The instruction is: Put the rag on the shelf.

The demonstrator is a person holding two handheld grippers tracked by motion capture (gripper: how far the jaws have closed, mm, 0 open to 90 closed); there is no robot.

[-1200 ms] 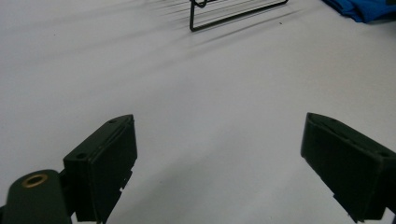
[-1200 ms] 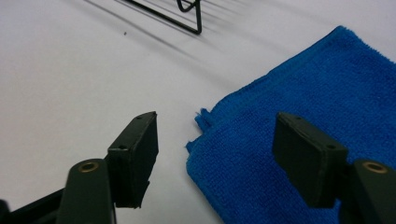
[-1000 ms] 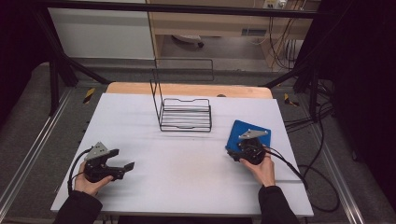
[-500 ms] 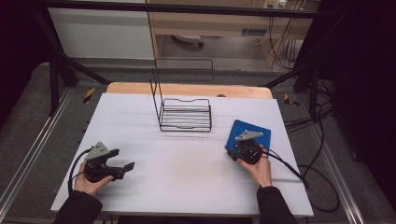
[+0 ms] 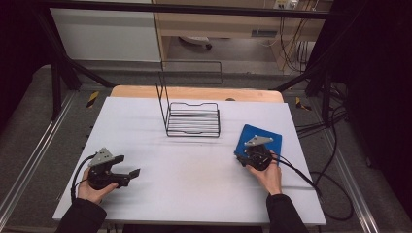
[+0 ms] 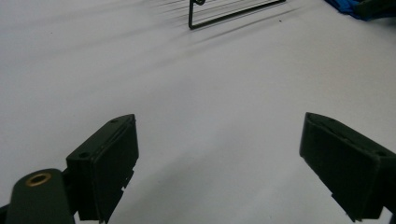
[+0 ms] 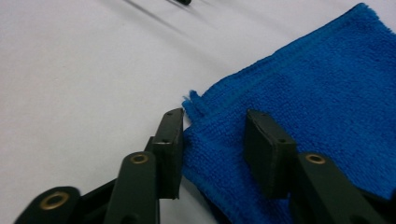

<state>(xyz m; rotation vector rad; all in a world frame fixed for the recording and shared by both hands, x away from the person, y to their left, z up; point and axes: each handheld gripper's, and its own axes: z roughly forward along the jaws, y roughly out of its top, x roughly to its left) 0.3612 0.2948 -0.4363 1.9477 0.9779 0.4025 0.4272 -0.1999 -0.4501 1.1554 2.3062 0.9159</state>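
A blue towel lies flat on the right side of the white table. My right gripper rests at its near-left corner. In the right gripper view the towel has this corner between the jaws of my right gripper. One pad touches the towel's edge and the other stands on the cloth, which still lies flat. These jaws have just been closing. My left gripper is held low over the table's near left, open wide; the left gripper has only bare table between its jaws.
A black wire rack stands at the middle back of the table, and its front edge is far ahead of the left gripper. Cables trail off the table's right side. A wooden board edges the far side.
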